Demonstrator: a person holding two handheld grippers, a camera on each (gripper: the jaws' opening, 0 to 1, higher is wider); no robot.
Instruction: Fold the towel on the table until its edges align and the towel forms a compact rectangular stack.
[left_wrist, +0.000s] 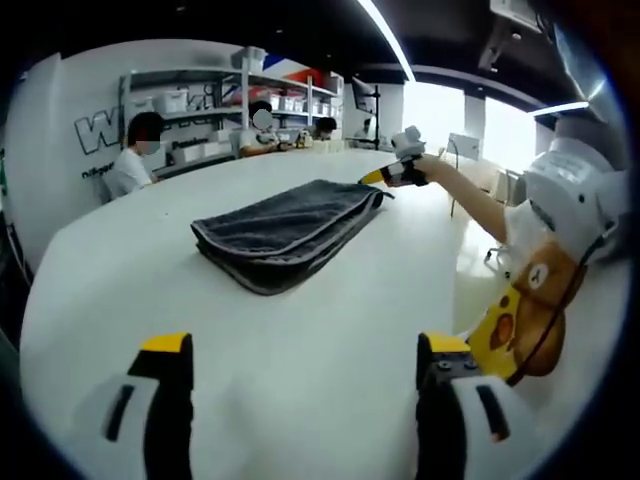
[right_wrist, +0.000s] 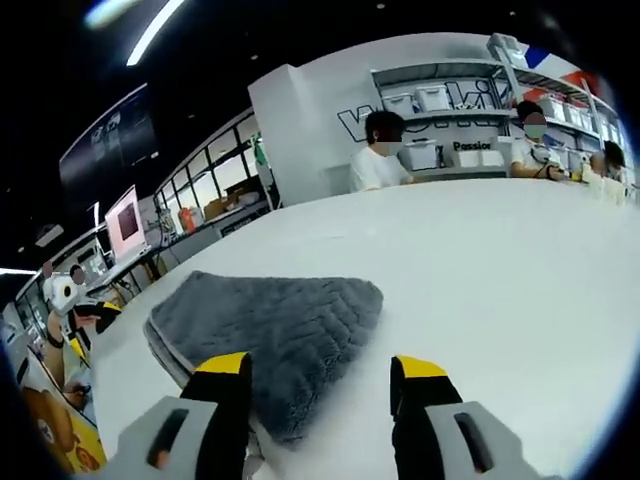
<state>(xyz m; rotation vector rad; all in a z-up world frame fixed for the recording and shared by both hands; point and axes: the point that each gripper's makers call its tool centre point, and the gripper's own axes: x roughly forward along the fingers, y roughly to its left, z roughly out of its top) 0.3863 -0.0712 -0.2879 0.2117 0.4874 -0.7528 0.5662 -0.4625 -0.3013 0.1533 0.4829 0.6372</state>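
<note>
A dark grey towel (left_wrist: 285, 232) lies folded in layers on the white table (left_wrist: 140, 290). My left gripper (left_wrist: 305, 350) is open, hanging over bare table a good way short of the towel's near edge. The right gripper (left_wrist: 385, 176), on an outstretched arm, sits at the towel's far right corner. In the right gripper view the towel (right_wrist: 275, 325) spreads just ahead. My right gripper (right_wrist: 320, 365) is open over its near corner, the left jaw above the cloth and the right jaw above bare table (right_wrist: 520, 270). Nothing is held.
Seated people (left_wrist: 130, 160) work along the table's far side, in front of shelves with boxes (left_wrist: 190, 100). A person's bear-print apron (left_wrist: 525, 310) is close at the right. A screen (right_wrist: 125, 225) stands on a side bench.
</note>
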